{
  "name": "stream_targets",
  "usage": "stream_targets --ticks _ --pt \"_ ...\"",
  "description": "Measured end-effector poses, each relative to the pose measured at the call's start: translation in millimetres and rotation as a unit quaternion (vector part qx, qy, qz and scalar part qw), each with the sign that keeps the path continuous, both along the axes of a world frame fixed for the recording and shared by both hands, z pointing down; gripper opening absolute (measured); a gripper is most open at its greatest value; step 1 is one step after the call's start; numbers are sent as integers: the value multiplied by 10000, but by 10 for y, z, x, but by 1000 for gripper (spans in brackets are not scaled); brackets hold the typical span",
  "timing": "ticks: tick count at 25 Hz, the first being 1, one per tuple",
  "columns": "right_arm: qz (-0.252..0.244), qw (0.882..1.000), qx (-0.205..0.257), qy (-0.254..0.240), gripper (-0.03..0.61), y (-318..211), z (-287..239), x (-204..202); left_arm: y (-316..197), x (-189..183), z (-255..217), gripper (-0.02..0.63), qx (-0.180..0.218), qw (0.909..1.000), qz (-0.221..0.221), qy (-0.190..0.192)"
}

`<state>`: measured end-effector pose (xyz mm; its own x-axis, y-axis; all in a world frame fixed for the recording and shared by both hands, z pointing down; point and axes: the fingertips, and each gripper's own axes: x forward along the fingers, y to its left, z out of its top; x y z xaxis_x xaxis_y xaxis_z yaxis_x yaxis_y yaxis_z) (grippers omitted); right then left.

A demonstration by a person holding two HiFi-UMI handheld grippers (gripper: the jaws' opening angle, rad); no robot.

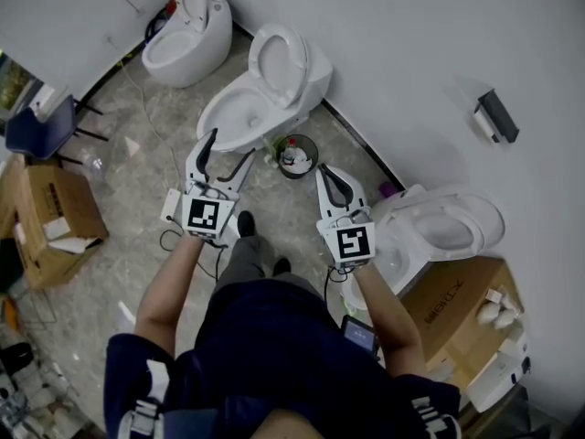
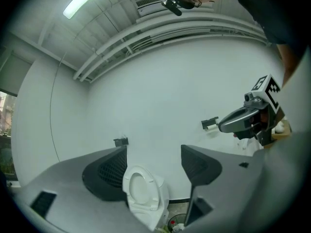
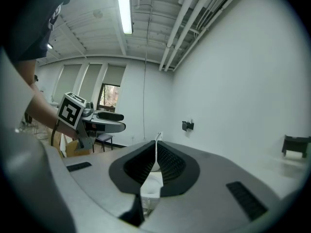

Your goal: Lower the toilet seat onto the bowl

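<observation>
The toilet seat is seen raised behind its bowl, ahead of both grippers. The left gripper is held spread and empty, the right gripper pinched closed on nothing. If the seat were only nudged forward rather than gripped, it could be let fall and slammed onto the bowl.

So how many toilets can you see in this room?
3. The far toilet stands furthest away on the left, the middle toilet against the wall beside the small bin, and the right toilet next to the cardboard box. Others may be hidden out of view.
</observation>
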<state>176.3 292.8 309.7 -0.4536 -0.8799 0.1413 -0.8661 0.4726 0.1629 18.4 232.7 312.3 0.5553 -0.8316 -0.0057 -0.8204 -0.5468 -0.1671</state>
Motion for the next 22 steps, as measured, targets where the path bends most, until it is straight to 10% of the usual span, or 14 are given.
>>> stream_targets --ticks 22 --pt "1009 9940 -311 289 29 -1722 213 -555 -2256 -296 486 341 -1176 9846 1132 618"
